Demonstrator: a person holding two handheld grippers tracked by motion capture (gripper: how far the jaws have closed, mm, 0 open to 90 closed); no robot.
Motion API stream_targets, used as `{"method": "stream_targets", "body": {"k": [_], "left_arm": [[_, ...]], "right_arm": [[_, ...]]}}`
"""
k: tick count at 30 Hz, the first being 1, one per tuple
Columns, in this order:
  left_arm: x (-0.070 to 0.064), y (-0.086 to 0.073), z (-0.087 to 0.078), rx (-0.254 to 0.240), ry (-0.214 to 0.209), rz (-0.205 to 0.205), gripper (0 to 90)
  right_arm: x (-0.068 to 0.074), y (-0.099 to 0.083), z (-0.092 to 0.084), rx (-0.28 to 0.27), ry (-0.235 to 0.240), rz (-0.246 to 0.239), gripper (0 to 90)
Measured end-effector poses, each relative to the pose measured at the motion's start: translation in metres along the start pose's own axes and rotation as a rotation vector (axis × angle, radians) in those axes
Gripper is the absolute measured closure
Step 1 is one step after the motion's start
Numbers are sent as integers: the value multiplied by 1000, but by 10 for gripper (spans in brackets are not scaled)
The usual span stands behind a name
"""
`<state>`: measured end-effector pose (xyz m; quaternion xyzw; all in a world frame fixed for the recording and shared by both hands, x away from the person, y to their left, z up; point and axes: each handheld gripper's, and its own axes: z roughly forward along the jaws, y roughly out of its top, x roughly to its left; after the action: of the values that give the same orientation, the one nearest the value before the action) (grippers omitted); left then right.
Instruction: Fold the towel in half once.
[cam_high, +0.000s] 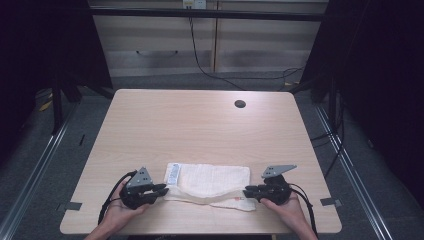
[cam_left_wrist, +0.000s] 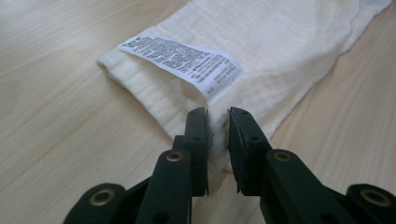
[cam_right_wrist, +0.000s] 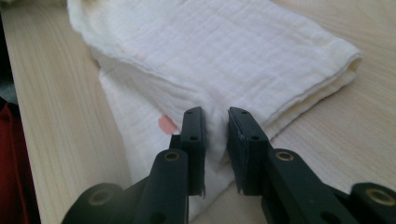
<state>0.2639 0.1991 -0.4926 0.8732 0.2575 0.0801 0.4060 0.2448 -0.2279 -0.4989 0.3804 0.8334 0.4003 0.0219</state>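
A folded white cloth (cam_high: 210, 182) lies flat near the front edge of the wooden table (cam_high: 200, 125). At its left end is a printed care label (cam_left_wrist: 187, 60), and a small pink mark (cam_right_wrist: 166, 123) sits on the lower layer at its right end. My left gripper (cam_high: 165, 190) lies low at the cloth's left end. In the left gripper view (cam_left_wrist: 217, 114) its jaws stand slightly apart, with a ridge of cloth (cam_left_wrist: 280, 46) in the gap. My right gripper (cam_high: 246, 191) is at the cloth's right end. Its jaws (cam_right_wrist: 215, 114) are likewise slightly parted over the cloth (cam_right_wrist: 224, 46) edge.
A round cable hole (cam_high: 240, 104) is at the back right of the table. The front edge runs just behind both hands. Something red (cam_right_wrist: 9, 163) shows below the table edge in the right gripper view. Cabinets and cables stand beyond the far edge.
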Motion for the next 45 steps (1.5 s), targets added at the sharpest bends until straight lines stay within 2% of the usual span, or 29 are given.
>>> {"method": "stream_targets", "body": {"k": [5, 9, 15, 18, 22, 26, 29, 30, 31, 34, 36, 39, 40, 44, 45], "left_arm": [[3, 0, -5, -21, -14, -22, 673], [11, 1, -14, -87, -9, -82, 637], [20, 0, -18, -107, 11, -117, 622], [24, 1, -18, -106, 34, -133, 622], [29, 6, -17, -106, 61, -126, 634], [33, 19, -8, -98, 53, -106, 667], [36, 30, 7, -65, 38, -87, 698], [37, 33, 10, -45, 30, -71, 724], [39, 36, 17, -23, 28, -74, 736], [42, 35, 34, 7, 9, -93, 765], [41, 31, 40, 34, 15, -74, 770], [42, 30, 38, 34, 4, -65, 770], [42, 29, 38, 30, 9, -73, 770], [43, 27, 38, 25, -1, -71, 769], [42, 27, 39, 22, 4, -70, 769]], "right_arm": [[-1, 0, -4, -3, -7, 7, 680], [0, 1, -10, -29, -3, 25, 593], [-1, 4, -22, -99, -5, 27, 571], [-2, 4, -22, -96, -20, 29, 577], [-2, 6, -18, -75, -33, 17, 616], [-7, 19, -16, -75, -79, -14, 677], [-15, 33, -14, -79, -100, -18, 705], [-18, 37, -13, -81, -104, -20, 717], [-21, 40, -11, -78, -108, -18, 723], [-32, 52, 0, -56, -111, -11, 768], [-37, 55, 8, -44, -131, -9, 764], [-44, 56, 21, -34, -132, 4, 755], [-47, 55, 24, -37, -135, 0, 742], [-49, 51, 27, -21, -168, 7, 680], [-50, 49, 27, -27, -163, 11, 680]]}}
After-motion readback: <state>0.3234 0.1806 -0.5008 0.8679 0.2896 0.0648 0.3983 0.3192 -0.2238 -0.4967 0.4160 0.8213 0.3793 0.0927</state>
